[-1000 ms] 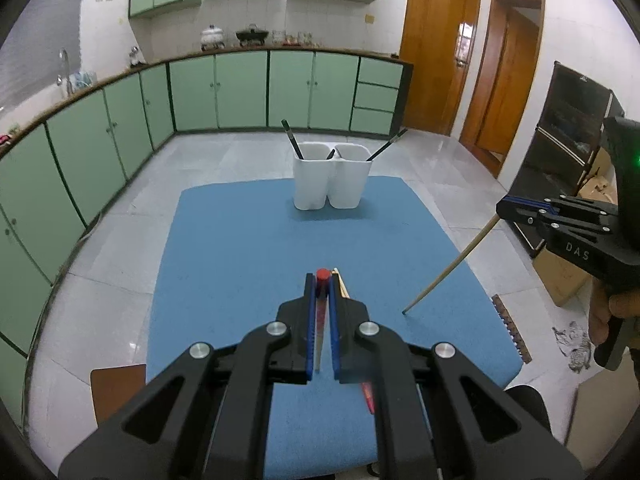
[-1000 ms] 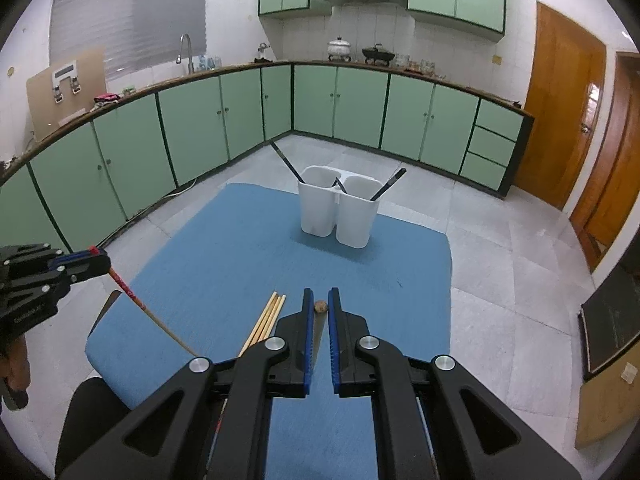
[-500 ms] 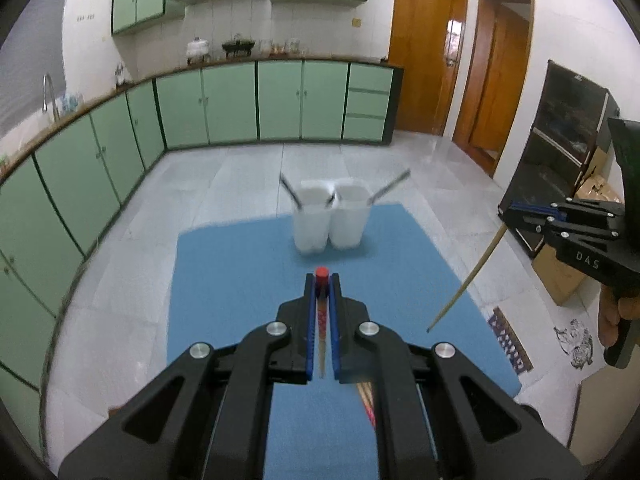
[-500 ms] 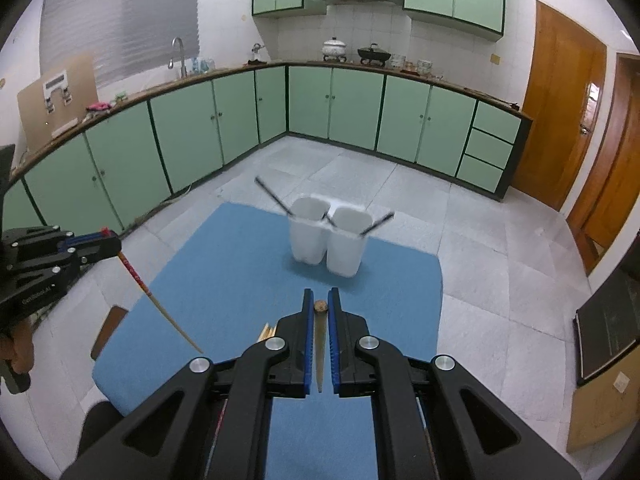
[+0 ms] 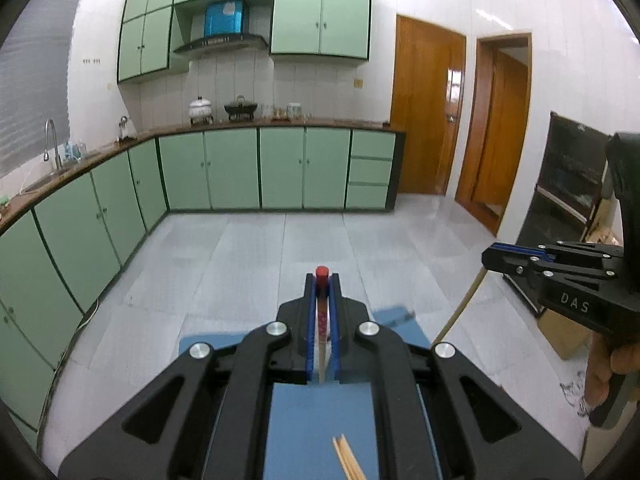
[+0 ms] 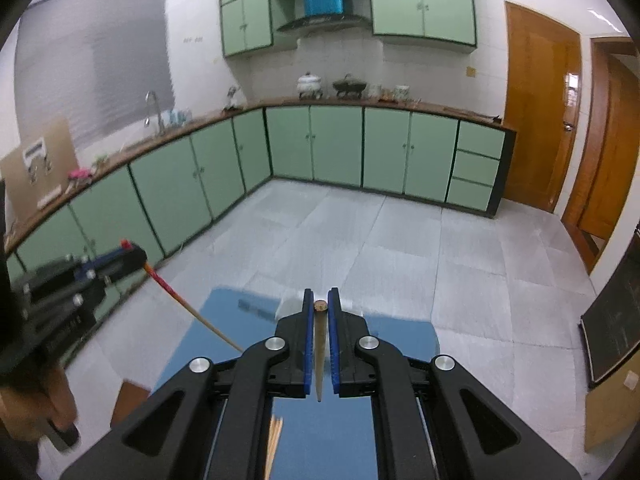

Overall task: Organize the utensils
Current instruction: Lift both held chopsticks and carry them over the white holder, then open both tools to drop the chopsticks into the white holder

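Note:
My left gripper [image 5: 321,280] is shut on a red-topped chopstick [image 5: 321,320] that hangs down between its fingers. It also shows in the right wrist view [image 6: 132,256], with the chopstick [image 6: 188,308] slanting down to the blue mat [image 6: 224,312]. My right gripper [image 6: 320,300] is shut on a plain wooden chopstick [image 6: 319,352]. It also shows in the left wrist view [image 5: 490,258], with its chopstick [image 5: 460,308] pointing down. Loose wooden chopsticks [image 5: 348,460] lie on the mat [image 5: 304,432] below; they also show in the right wrist view [image 6: 274,440]. The white utensil holder is hidden behind the grippers.
Green kitchen cabinets [image 5: 280,168] line the far and left walls, with a sink [image 5: 52,156] at left. Wooden doors [image 5: 428,128] stand at right. A dark cabinet [image 5: 572,184] and cardboard box are at far right. Grey tiled floor [image 5: 280,248] surrounds the table.
Both grippers have risen and tilted upward with their chopsticks. The mat and white holder have dropped from the middle of both views to the bottom, the holder out of sight.

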`<control>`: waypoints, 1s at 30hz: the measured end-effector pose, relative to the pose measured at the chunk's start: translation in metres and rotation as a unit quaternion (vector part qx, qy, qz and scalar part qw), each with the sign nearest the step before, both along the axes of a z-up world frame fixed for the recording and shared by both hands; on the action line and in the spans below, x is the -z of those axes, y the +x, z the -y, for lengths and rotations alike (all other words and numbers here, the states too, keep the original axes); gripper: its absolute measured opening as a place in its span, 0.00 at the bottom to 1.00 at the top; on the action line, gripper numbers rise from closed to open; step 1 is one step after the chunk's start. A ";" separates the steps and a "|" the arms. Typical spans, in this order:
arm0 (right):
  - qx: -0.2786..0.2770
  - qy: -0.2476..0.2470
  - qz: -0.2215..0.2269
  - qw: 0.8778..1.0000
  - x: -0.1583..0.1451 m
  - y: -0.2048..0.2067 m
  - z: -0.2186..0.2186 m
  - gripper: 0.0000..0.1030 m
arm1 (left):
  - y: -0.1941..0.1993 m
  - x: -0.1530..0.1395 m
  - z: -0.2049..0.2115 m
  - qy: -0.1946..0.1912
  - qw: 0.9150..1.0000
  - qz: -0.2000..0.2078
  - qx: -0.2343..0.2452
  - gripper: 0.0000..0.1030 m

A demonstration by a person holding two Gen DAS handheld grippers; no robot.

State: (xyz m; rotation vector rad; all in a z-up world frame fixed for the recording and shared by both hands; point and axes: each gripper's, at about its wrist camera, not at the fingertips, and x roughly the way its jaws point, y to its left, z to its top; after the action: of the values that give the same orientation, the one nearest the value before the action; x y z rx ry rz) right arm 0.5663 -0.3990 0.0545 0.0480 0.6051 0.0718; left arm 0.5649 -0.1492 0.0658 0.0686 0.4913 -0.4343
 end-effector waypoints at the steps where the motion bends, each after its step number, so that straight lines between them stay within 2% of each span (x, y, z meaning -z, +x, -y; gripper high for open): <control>1: 0.007 0.001 0.010 1.000 -0.004 0.009 0.001 0.06 | 0.008 0.000 0.005 -0.002 1.000 0.006 -0.003 0.05; 5: 0.025 -0.003 0.034 0.999 -0.004 0.045 0.005 0.07 | 0.045 0.008 0.020 -0.009 1.000 0.019 -0.018 0.05; 9: 0.040 -0.011 0.041 0.998 0.019 0.086 0.013 0.06 | 0.087 0.036 0.034 -0.017 0.999 0.012 -0.032 0.05; 14: 0.044 -0.006 0.010 0.999 0.072 0.123 0.022 0.06 | 0.121 0.086 0.045 -0.010 0.999 -0.023 -0.033 0.05; 19: 0.044 0.000 -0.027 0.999 0.116 0.134 0.033 0.08 | 0.135 0.123 0.044 -0.001 0.998 -0.056 -0.031 0.06; 20: 0.046 0.002 -0.025 0.999 0.120 0.132 0.037 0.09 | 0.134 0.126 0.043 -0.001 0.998 -0.057 -0.033 0.09; 21: 0.047 0.008 -0.023 0.999 0.120 0.129 0.041 0.14 | 0.132 0.126 0.040 -0.002 0.998 -0.058 -0.029 0.17; 23: 0.055 0.021 -0.013 0.998 0.116 0.118 0.050 0.17 | 0.124 0.118 0.031 -0.008 0.998 -0.047 -0.029 0.30; 25: 0.058 0.024 -0.002 0.998 0.109 0.104 0.058 0.17 | 0.116 0.107 0.021 -0.016 0.999 -0.043 -0.026 0.35; 28: 0.054 0.036 0.018 0.998 0.100 0.065 0.071 0.19 | 0.092 0.092 0.000 -0.025 0.999 -0.034 -0.025 0.47; 30: 0.050 0.039 0.031 0.998 0.100 0.030 0.080 0.22 | 0.069 0.087 -0.017 -0.022 0.999 -0.027 -0.028 0.59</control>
State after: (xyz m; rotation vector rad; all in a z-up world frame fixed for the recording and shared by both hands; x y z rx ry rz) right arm 0.5962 -0.4786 -0.0457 0.1505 0.5376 -0.0006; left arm 0.6343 -0.1327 -0.0212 0.0014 0.5354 -0.3924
